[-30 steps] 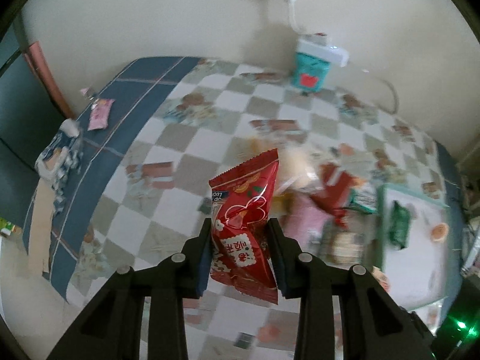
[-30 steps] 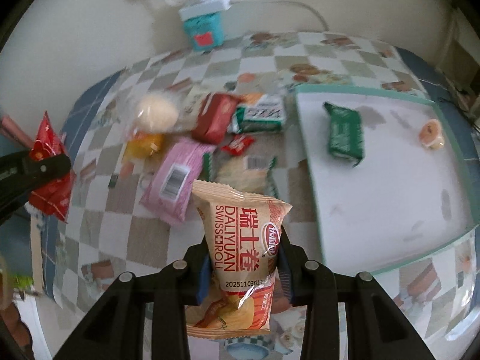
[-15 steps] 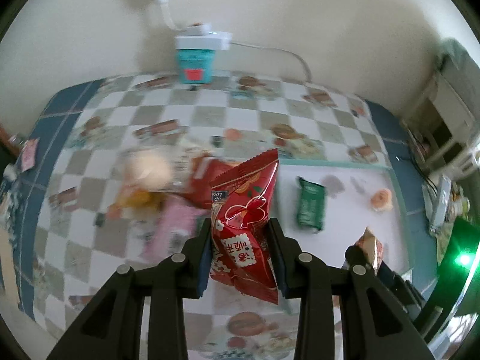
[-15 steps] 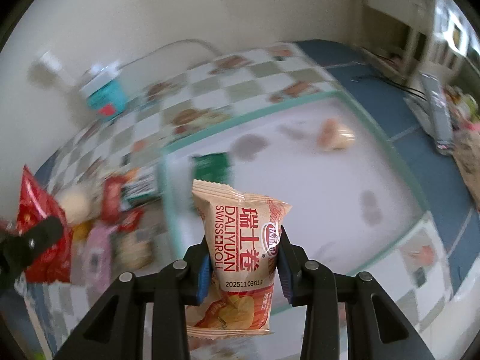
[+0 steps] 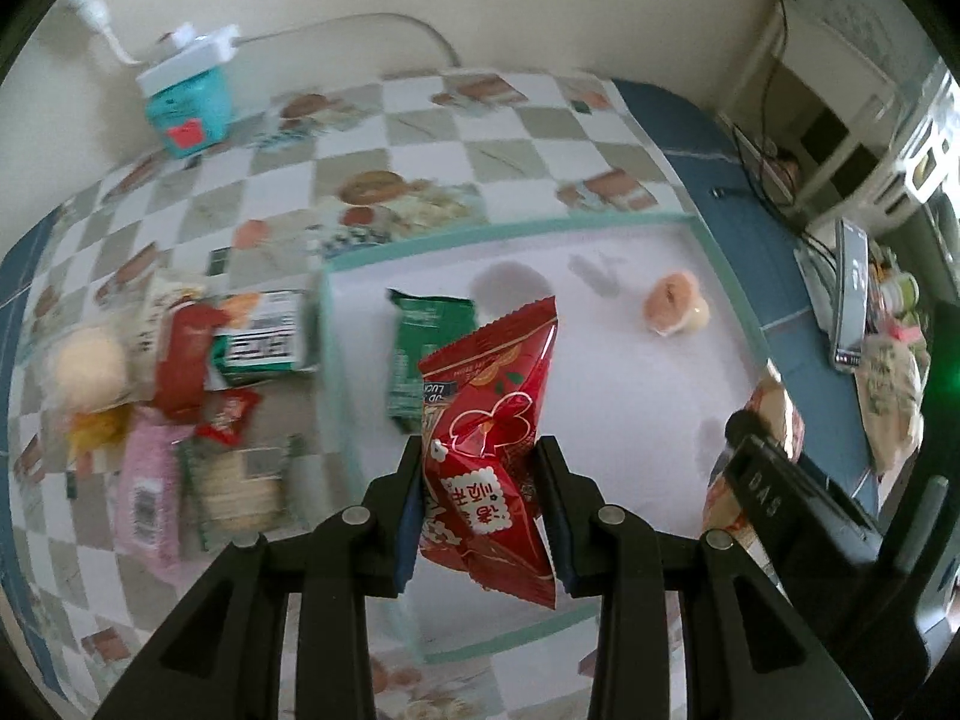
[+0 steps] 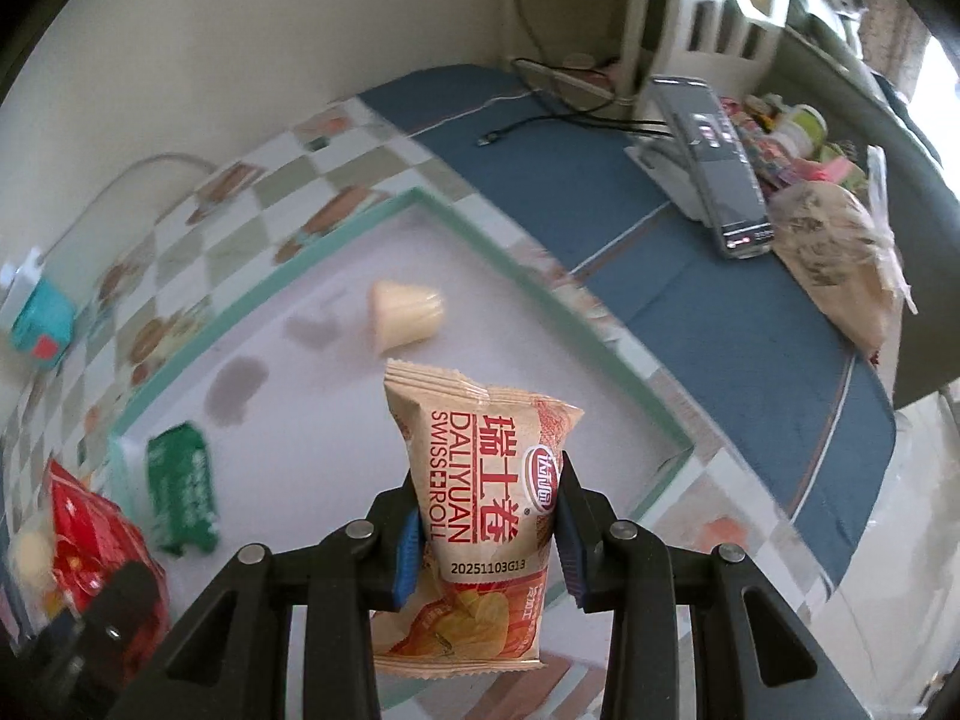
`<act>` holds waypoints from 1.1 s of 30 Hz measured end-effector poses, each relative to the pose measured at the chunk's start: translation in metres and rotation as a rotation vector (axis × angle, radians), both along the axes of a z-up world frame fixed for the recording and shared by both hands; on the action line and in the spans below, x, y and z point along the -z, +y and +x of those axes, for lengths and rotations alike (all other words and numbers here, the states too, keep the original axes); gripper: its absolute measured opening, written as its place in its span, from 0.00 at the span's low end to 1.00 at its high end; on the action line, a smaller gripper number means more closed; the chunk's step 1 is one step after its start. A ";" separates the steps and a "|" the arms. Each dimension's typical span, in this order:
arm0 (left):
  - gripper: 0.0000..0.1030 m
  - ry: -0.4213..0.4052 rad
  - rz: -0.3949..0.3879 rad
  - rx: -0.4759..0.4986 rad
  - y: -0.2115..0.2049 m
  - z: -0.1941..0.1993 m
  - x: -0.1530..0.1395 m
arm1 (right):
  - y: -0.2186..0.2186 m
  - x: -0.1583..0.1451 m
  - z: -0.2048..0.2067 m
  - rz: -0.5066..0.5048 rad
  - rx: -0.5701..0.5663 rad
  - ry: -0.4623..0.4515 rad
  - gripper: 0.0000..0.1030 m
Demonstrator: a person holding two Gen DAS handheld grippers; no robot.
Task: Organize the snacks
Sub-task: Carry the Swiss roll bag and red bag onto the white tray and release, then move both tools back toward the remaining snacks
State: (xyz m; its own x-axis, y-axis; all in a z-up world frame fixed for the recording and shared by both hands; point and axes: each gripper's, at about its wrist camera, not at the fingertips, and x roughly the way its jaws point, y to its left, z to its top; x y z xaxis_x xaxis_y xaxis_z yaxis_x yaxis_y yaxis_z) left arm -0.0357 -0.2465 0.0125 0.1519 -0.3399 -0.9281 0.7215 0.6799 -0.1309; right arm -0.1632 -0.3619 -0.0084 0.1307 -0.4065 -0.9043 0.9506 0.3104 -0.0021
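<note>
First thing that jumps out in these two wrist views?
Each gripper is clamped on a snack above the white tray: the left gripper holds a red packet, the right gripper a beige Swiss roll packet. On the tray lie a green packet and a small round cake; a jumble of unsorted snacks sits left of it.

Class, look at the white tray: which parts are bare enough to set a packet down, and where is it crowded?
Bare: the white tray between the green packet and the small cake, and toward its near rim. Crowded: the snack pile left of the tray.
</note>
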 end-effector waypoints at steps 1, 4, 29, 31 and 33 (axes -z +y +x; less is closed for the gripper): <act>0.37 0.003 0.002 0.003 -0.004 -0.001 0.002 | -0.004 0.001 -0.001 -0.002 0.009 0.005 0.38; 0.41 0.011 -0.002 -0.001 -0.010 0.001 0.006 | -0.010 0.006 -0.004 0.007 0.033 0.014 0.39; 0.94 -0.125 -0.005 -0.422 0.144 0.093 -0.019 | 0.049 -0.013 0.038 -0.081 -0.213 -0.021 1.00; 0.94 -0.130 -0.001 -0.462 0.162 0.100 -0.021 | 0.057 -0.016 0.045 -0.092 -0.240 -0.026 1.00; 0.94 -0.139 0.006 -0.504 0.180 0.107 -0.023 | 0.065 -0.020 0.050 -0.097 -0.266 -0.040 1.00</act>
